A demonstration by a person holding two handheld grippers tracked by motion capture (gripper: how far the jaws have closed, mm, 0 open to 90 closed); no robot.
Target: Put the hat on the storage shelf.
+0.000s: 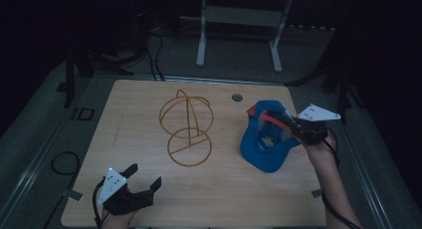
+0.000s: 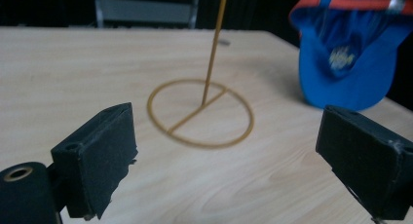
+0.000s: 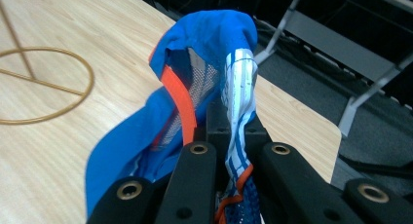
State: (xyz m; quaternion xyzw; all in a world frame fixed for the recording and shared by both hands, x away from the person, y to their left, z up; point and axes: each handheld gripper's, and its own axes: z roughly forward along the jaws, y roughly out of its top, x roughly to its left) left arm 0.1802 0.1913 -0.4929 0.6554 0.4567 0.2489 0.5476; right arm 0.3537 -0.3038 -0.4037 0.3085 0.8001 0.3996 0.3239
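1. Between the right tongs, clamped together on its rim, hangs the blue cap, raised off the desk.
2. Ahead of the left tongs, jaws wide apart, stands the wire stand.
3. Up close, the right gripper view shows the cap's orange trim and mesh lining.

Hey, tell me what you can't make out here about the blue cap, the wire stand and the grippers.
- Blue cap: the yellow emblem is too small in the high view and blurred in the left gripper view.
- Right gripper: its jaw tips are hidden under the cap's fabric in the right gripper view.
- Wire stand: its top loops are cut off by the upper edge of the left gripper view.
- Left gripper: its rear is cut off by the high view's bottom edge.
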